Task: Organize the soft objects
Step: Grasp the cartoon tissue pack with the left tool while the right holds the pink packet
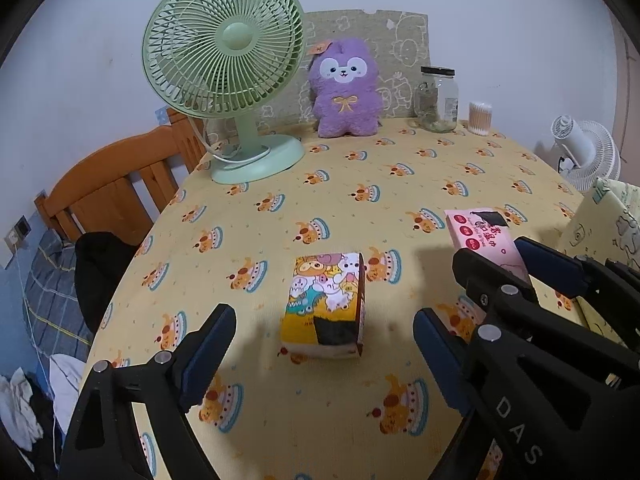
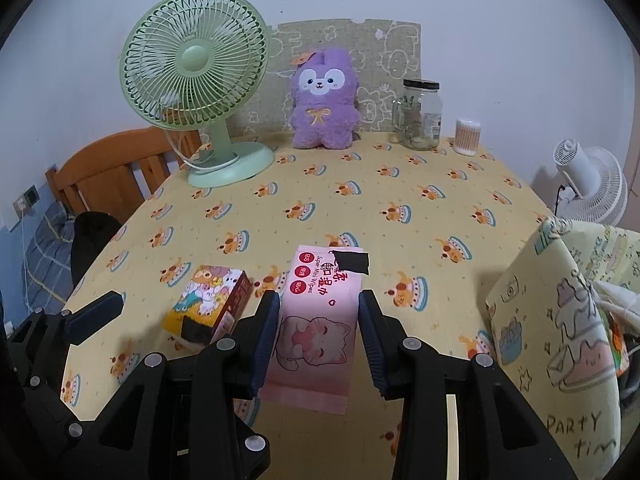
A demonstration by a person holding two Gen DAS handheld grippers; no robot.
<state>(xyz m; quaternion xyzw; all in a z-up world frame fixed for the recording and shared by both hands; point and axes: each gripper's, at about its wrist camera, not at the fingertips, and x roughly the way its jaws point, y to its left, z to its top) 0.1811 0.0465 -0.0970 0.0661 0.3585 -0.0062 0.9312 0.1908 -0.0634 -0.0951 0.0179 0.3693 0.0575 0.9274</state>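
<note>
Only the right wrist view shows the wipes pack's (image 2: 316, 320) cat print.

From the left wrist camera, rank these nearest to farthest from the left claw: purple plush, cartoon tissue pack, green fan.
From the left claw:
1. cartoon tissue pack, just ahead between its fingers.
2. green fan, far left.
3. purple plush, against the back board.

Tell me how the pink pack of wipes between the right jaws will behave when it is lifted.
The pink pack of wipes looks like a soft film pouch, so it will probably give under the jaws rather than stay stiff. Its glossy wrapper may be slippery. It is long and juts out past the right gripper, so the free end could sag a little.
</note>
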